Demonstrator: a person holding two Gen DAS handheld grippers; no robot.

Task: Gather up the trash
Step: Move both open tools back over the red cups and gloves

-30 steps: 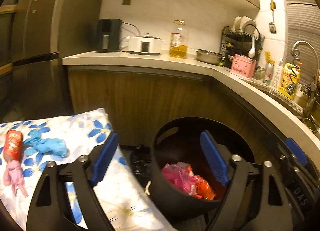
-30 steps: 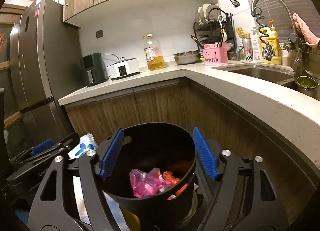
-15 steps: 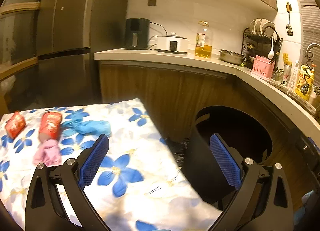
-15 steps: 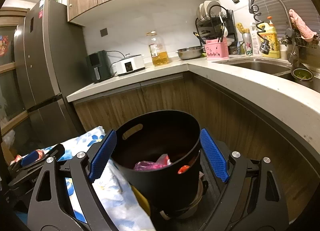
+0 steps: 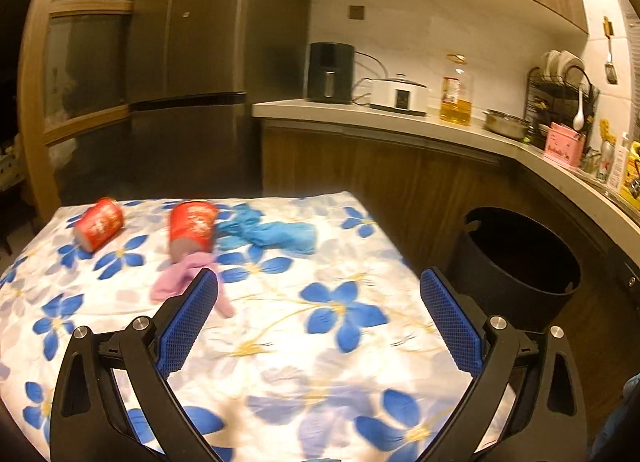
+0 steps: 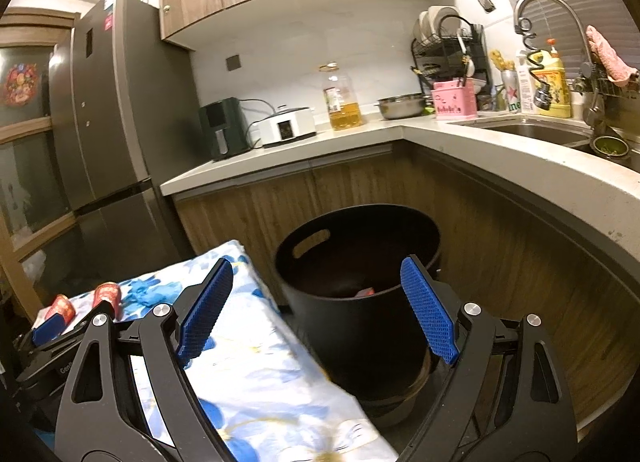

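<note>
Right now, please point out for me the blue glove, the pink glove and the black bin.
blue glove [image 5: 276, 233]: left wrist view, middle of the crumpled body.
pink glove [image 5: 182, 276]: left wrist view, palm part below the red cup.
black bin [image 6: 360, 326]: right wrist view, outer front wall.

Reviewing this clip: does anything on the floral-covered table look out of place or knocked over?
Yes. Two red cups lie tipped on their sides on the floral cloth. A crumpled blue glove and a pink glove lie loose beside them. Nothing looks spilled. Both hand-held grippers are open and empty.
</note>
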